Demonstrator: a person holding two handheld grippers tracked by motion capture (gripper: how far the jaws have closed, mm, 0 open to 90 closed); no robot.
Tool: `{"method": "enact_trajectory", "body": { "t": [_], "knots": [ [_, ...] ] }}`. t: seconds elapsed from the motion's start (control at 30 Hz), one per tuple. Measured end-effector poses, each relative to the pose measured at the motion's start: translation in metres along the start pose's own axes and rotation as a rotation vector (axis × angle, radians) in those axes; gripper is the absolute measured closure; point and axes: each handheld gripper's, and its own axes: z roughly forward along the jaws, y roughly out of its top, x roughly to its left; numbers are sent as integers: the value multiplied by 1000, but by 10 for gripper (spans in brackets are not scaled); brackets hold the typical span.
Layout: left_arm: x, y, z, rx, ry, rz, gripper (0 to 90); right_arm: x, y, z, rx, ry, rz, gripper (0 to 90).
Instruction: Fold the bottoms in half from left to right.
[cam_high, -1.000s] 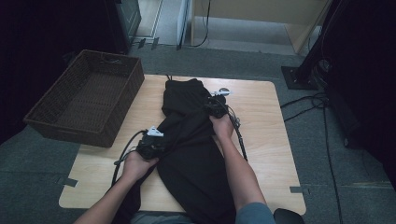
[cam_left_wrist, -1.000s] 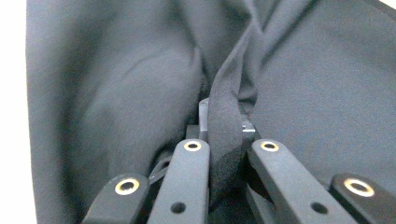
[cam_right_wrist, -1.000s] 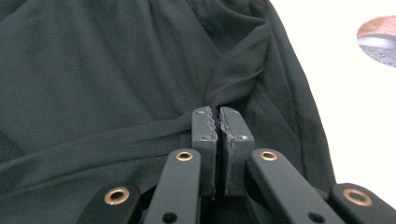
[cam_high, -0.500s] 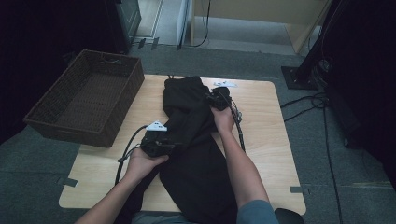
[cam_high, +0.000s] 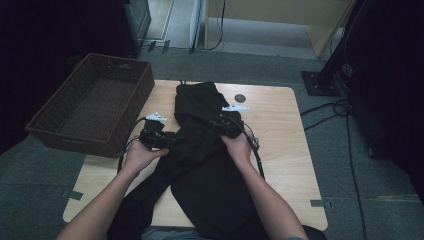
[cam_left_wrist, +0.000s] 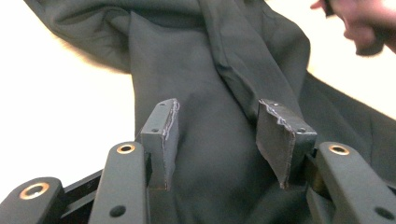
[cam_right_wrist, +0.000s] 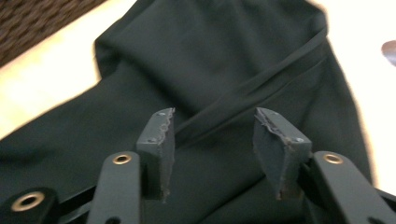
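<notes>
A black garment (cam_high: 200, 150) lies lengthwise on the wooden table (cam_high: 280, 150), its near end hanging over the front edge. My left gripper (cam_high: 169, 140) hovers at the cloth's left edge, pointing right. Its jaws have just been opening. In the left gripper view the left gripper (cam_left_wrist: 217, 140) is open over a fold of the garment (cam_left_wrist: 196, 70), with nothing pressed between the pads. My right gripper (cam_high: 219, 125) sits over the garment's middle. Its jaws have just been opening too, and the right gripper (cam_right_wrist: 212, 144) stands open above the cloth (cam_right_wrist: 210, 56).
A dark wicker basket (cam_high: 95, 107) stands at the table's left, overhanging that edge. A small dark round mark (cam_high: 240, 98) is on the far table top. Cables (cam_high: 340, 115) and a black stand base (cam_high: 320, 82) lie on the floor to the right.
Both grippers have opened and lifted slightly off the garment. The left one has moved up and away from me along the cloth's left edge; the right one has drawn back toward me.
</notes>
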Motion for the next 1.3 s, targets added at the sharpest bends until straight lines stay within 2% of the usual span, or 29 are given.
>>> {"method": "enact_trajectory", "body": {
  "t": [0.1, 0.2, 0.27, 0.33, 0.4, 0.5, 0.57, 0.6, 0.7, 0.77, 0.8, 0.87, 0.93, 1.07, 1.2, 1.3],
  "knots": [
    [8, -1, 12, 18, 38, 7, 499, 16, -13, -2, 10, 11, -42, 452],
    [16, -3, 23, 38, 33, -14, 538, 31, -23, -2, 16, 21, -85, 441],
    [19, -4, 29, 46, 22, -28, 593, 40, -28, -1, 14, 43, -84, 424],
    [22, -5, 33, 50, 16, -40, 651, 47, -32, 0, 18, 75, -59, 391],
    [23, -6, 37, 58, 29, -43, 697, 55, -37, 3, 21, 99, -48, 365],
    [24, -9, 43, 89, 41, -31, 760, 64, -47, 12, 44, 94, -54, 356],
    [23, -12, 47, 101, 45, -7, 821, 66, -52, 17, 57, 69, -63, 387],
    [22, -13, 48, 96, 43, -2, 851, 66, -54, 18, 58, 55, -78, 431],
    [19, -16, 50, 84, 43, 3, 892, 64, -59, 16, 30, -4, -147, 672],
    [18, -15, 50, 83, 47, 2, 900, 57, -59, 13, 34, -1, -131, 835],
    [18, -15, 50, 83, 50, 2, 900, 54, -57, 11, 48, 3, -117, 875],
    [18, -15, 49, 86, 62, 5, 900, 47, -55, 6, 68, 15, -91, 892],
    [18, -15, 48, 84, 66, 9, 900, 41, -55, -3, 51, 24, -74, 895],
    [20, -11, 41, 56, 88, -2, 900, 35, -52, -23, 25, 41, -77, 894],
    [24, -7, 29, 36, 120, -6, 900, 27, -53, -45, -12, 35, -78, 893],
    [25, -10, 21, 32, 113, -12, 900, 12, -60, -57, -7, 12, -66, 898]
  ]
}}
